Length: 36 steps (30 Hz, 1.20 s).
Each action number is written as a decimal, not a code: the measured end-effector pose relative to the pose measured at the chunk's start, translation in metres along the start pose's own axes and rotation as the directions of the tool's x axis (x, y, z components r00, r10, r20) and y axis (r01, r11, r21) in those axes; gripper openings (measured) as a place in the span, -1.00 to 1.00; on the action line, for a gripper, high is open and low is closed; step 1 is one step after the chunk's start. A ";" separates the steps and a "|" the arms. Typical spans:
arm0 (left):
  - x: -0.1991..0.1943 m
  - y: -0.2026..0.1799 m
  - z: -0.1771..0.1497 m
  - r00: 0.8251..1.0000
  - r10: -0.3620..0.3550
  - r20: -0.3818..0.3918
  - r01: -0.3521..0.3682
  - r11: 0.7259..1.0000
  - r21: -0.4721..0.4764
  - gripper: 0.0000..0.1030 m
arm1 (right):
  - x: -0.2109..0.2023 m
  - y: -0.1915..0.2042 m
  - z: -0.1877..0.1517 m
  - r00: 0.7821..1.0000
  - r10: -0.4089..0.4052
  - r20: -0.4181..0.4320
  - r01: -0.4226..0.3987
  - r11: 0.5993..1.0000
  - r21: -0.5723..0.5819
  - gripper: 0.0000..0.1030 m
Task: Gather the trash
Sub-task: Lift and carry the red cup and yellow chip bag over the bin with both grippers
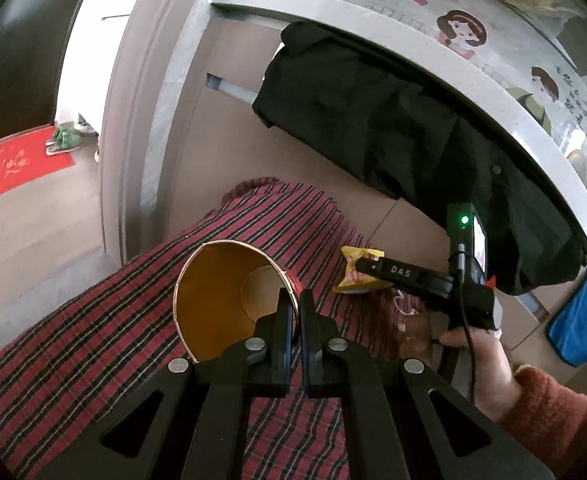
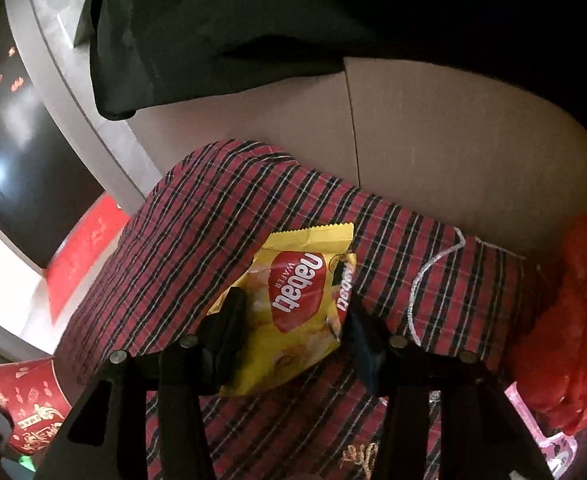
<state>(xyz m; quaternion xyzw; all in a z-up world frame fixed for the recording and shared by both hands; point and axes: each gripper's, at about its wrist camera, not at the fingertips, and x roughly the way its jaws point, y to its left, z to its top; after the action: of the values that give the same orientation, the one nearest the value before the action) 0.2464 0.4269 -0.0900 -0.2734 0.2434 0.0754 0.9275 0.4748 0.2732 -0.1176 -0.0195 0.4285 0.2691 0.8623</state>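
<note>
My left gripper point(image 1: 295, 300) is shut on the rim of a red paper cup point(image 1: 217, 292) with a gold inside, held tilted with its mouth toward the camera over a red plaid cloth point(image 1: 93, 340). The cup also shows at the lower left of the right wrist view point(image 2: 25, 404). My right gripper point(image 2: 293, 308) is open with a finger on each side of a yellow Nabati wafer wrapper point(image 2: 297, 312) lying on the cloth. In the left wrist view the right gripper point(image 1: 363, 266) reaches onto the wrapper point(image 1: 353, 276).
A black garment point(image 1: 393, 128) hangs over a grey rail above the cloth. A red plastic bag point(image 2: 565, 320) and a pink item point(image 2: 533, 424) lie right of the wrapper, with a white string point(image 2: 425, 276). A red doormat point(image 1: 9, 168) and green shoes lie on the floor.
</note>
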 end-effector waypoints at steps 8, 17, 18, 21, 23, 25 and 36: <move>-0.011 -0.012 0.000 1.000 -0.017 0.018 0.016 1.000 0.007 -0.94 | -0.051 0.007 -0.008 0.998 0.020 0.055 -0.013 0.990 -0.139 -0.83; -0.032 -0.077 -0.006 0.995 -0.098 0.028 0.095 0.991 0.094 -0.94 | -0.160 -0.023 -0.023 0.986 0.042 0.160 -0.015 0.986 -0.164 -0.85; -0.035 -0.089 -0.009 0.994 -0.108 0.025 0.105 0.988 0.113 -0.94 | -0.169 -0.029 -0.027 0.985 0.038 0.170 -0.011 0.987 -0.158 -0.85; -0.041 -0.119 -0.018 0.991 -0.129 0.021 0.124 0.980 0.157 -0.94 | -0.204 -0.046 -0.040 0.977 0.016 0.214 0.017 0.988 -0.155 -0.85; -0.044 -0.137 -0.023 0.989 -0.144 0.016 0.139 0.974 0.179 -0.94 | -0.223 -0.057 -0.048 0.970 -0.001 0.244 0.041 0.987 -0.156 -0.85; -0.048 -0.157 -0.029 0.987 -0.159 0.014 0.153 0.967 0.203 -0.94 | -0.235 -0.070 -0.055 0.965 -0.003 0.262 0.043 0.988 -0.146 -0.85; -0.056 -0.268 -0.069 0.975 -0.221 -0.028 0.217 0.911 0.350 -0.94 | -0.311 -0.150 -0.098 0.918 -0.075 0.388 0.119 0.989 -0.091 -0.85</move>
<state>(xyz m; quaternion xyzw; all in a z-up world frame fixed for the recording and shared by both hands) 0.2428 0.1643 0.0130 -0.1286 0.2148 -0.0720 0.9655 0.3236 -0.0206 0.0241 -0.0365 0.2340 0.2484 0.9393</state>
